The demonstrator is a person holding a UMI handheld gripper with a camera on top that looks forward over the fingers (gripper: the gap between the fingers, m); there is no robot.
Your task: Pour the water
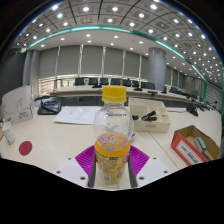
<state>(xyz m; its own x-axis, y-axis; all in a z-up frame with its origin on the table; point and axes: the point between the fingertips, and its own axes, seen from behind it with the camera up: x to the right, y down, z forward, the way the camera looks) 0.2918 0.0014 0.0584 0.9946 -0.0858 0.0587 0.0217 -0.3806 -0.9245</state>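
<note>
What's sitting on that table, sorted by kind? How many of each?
Bottles with a yellow cap and orange drink, between the gripper fingers: 1
Open cardboard boxes: 2
Red discs: 1
Sheets of paper: 1
Total: 5

The gripper (112, 160) is showing two pale, whitish-grey fingers (78, 170) that are widening toward the camera into flat, angular plates. Each one is wearing a bright magenta pad (86, 157) on its inner face, and faint darker lines are running across the pad surfaces. The plates are meeting a dark housing lower down. No hand, sleeve or cable is showing.
</note>
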